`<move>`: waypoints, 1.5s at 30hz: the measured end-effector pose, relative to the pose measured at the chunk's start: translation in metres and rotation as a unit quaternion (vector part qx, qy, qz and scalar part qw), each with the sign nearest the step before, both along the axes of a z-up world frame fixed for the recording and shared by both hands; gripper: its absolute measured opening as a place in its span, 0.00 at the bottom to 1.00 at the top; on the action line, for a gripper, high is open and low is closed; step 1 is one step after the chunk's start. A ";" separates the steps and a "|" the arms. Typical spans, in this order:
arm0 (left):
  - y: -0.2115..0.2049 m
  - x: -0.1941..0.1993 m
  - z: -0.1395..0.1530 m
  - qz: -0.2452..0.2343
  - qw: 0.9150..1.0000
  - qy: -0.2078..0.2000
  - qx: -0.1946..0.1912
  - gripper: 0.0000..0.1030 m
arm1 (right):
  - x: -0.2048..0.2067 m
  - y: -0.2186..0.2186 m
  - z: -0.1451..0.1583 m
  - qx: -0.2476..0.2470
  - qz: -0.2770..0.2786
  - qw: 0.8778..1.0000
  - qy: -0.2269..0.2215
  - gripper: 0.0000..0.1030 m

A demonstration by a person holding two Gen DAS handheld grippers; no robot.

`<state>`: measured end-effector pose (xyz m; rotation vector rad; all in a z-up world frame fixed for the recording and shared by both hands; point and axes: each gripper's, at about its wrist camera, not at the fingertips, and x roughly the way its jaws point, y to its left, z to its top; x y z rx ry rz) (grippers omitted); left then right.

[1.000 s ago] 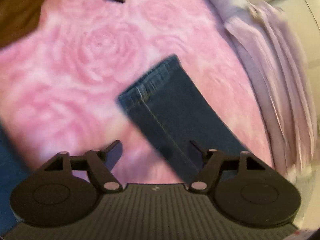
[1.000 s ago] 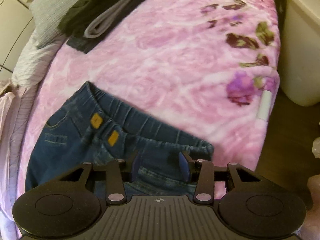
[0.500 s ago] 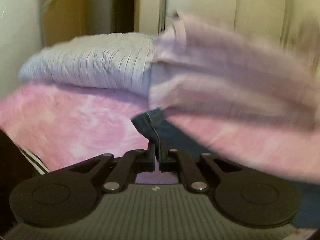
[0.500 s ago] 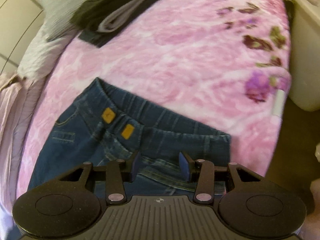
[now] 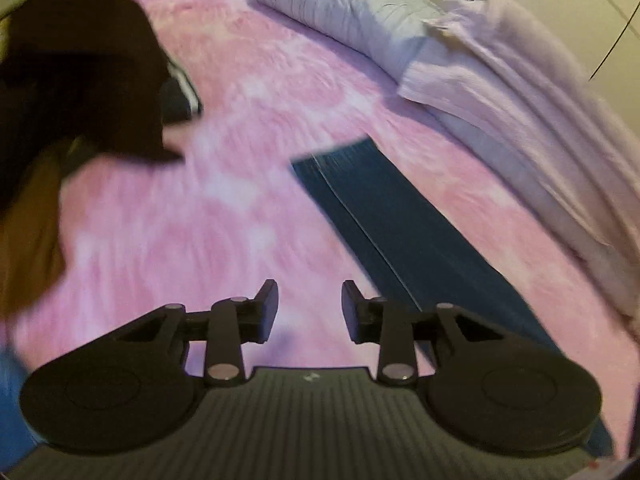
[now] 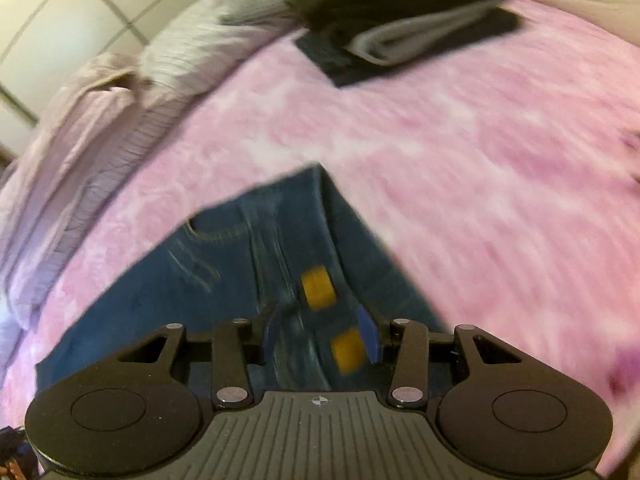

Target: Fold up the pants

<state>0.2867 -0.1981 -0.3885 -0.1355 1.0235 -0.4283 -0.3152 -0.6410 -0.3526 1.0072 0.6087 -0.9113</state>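
Note:
Dark blue jeans lie on a pink blanket. In the left wrist view one jeans leg (image 5: 400,232) runs flat from its hem in mid-frame down to the lower right. My left gripper (image 5: 309,307) is open above bare blanket, just left of that leg, holding nothing. The right wrist view shows the waist end of the jeans (image 6: 248,264), with two yellow patches (image 6: 318,287). My right gripper (image 6: 320,336) is open low over the waist, one patch between its fingers; contact cannot be told. Both views are motion-blurred.
The pink blanket (image 5: 248,128) covers the bed. Grey and lilac pillows (image 5: 500,92) line its far right side. A pile of dark folded clothes (image 6: 404,16) lies at the far end; dark and brown garments (image 5: 76,76) loom at the left.
My left gripper was shut on the jeans leg hem half a second ago; now it is open and the leg lies flat. The right gripper swung left over the waistband, still open.

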 end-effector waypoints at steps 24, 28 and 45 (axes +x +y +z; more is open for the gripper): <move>-0.050 -0.230 0.021 0.015 0.997 0.073 -0.020 0.34 | 0.018 -0.169 -0.074 0.053 0.132 0.956 -0.257 0.00; -0.059 -0.240 0.013 0.006 0.997 0.077 -0.008 0.34 | 0.012 -0.169 -0.076 -0.004 0.146 0.974 -0.175 0.00; -0.032 -0.278 0.003 0.011 0.993 0.118 0.004 0.34 | -0.055 -0.095 -0.077 0.131 0.277 0.946 -0.110 0.28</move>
